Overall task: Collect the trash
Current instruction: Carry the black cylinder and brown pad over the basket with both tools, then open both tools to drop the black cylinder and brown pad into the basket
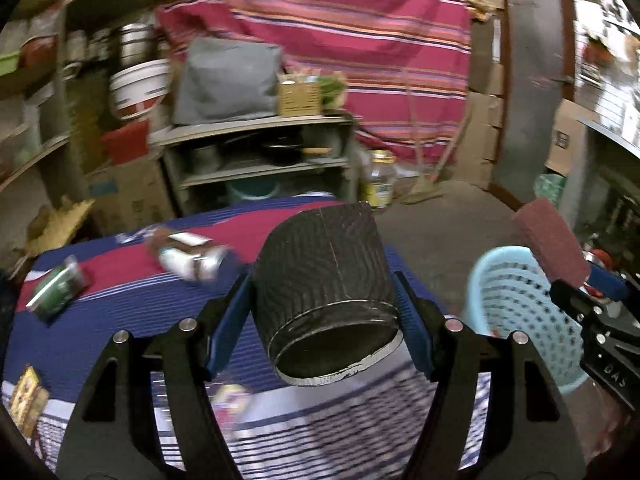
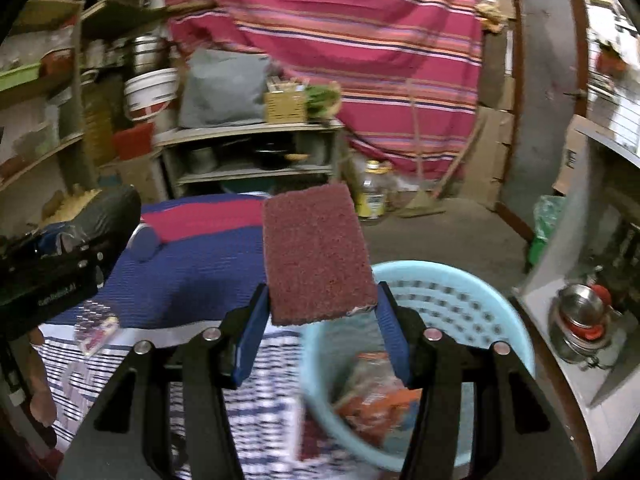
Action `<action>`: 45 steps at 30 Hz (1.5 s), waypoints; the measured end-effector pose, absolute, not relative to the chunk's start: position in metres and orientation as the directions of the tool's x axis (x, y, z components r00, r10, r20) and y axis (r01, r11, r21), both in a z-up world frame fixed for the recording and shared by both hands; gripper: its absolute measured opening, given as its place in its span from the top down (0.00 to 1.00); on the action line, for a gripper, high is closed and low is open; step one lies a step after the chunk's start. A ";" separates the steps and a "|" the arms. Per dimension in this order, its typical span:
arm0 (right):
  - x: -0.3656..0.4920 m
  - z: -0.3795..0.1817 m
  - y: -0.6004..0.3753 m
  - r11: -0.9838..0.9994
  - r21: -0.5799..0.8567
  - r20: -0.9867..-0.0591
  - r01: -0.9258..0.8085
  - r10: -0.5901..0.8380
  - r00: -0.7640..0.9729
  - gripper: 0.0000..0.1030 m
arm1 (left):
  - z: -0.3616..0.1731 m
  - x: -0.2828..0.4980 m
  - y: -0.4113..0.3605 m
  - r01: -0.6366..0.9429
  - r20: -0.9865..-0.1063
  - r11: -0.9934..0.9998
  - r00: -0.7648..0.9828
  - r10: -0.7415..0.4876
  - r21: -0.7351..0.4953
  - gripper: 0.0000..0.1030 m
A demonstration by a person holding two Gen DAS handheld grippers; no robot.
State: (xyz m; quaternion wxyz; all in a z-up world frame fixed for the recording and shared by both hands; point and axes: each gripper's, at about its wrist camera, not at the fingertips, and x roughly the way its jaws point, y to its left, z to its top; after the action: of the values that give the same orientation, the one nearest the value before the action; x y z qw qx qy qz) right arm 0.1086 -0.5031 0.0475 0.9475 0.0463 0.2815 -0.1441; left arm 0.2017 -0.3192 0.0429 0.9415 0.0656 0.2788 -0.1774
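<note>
My left gripper is shut on a black ribbed paper cup and holds it above the striped cloth. My right gripper is shut on a maroon scouring pad, held over the near rim of a light blue plastic basket with orange wrappers inside. The basket and the pad also show at the right of the left wrist view. A crushed can, a green packet and a yellow packet lie on the cloth.
A grey shelf unit with pots stands behind the cloth-covered surface. A plastic jar and a broom stand on the floor by a striped curtain. A small wrapper lies on the cloth. Steel pots sit at right.
</note>
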 end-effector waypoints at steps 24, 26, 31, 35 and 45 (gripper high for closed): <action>0.067 -0.004 -0.615 0.879 0.035 -0.623 0.476 -0.353 0.698 0.48 | 0.015 0.174 -0.470 0.631 -0.555 0.776 0.651 -0.517 0.017 0.12; 0.072 -0.005 -0.611 0.882 0.037 -0.626 0.470 -0.346 0.699 0.48 | 0.020 0.173 -0.460 0.606 -0.544 0.795 0.674 -0.500 0.021 0.08; 0.084 -0.012 -0.599 0.891 0.048 -0.637 0.452 -0.321 0.701 0.48 | 0.032 0.172 -0.429 0.549 -0.509 0.835 0.730 -0.455 0.041 0.05; 0.094 -0.017 -0.590 0.892 0.052 -0.640 0.449 -0.315 0.700 0.48 | 0.039 0.172 -0.403 0.504 -0.492 0.861 0.766 -0.414 0.060 0.05; 0.099 -0.016 -0.572 0.871 0.035 -0.628 0.490 -0.363 0.688 0.08 | 0.052 0.159 -0.337 0.409 -0.447 0.906 0.833 -0.325 0.104 0.05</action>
State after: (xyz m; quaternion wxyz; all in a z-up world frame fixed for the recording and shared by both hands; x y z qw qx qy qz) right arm 0.0989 -0.5720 -0.0155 0.9133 0.1003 0.3183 -0.2334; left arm 0.1587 -0.3371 0.0522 0.9524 0.0981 0.2149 -0.1928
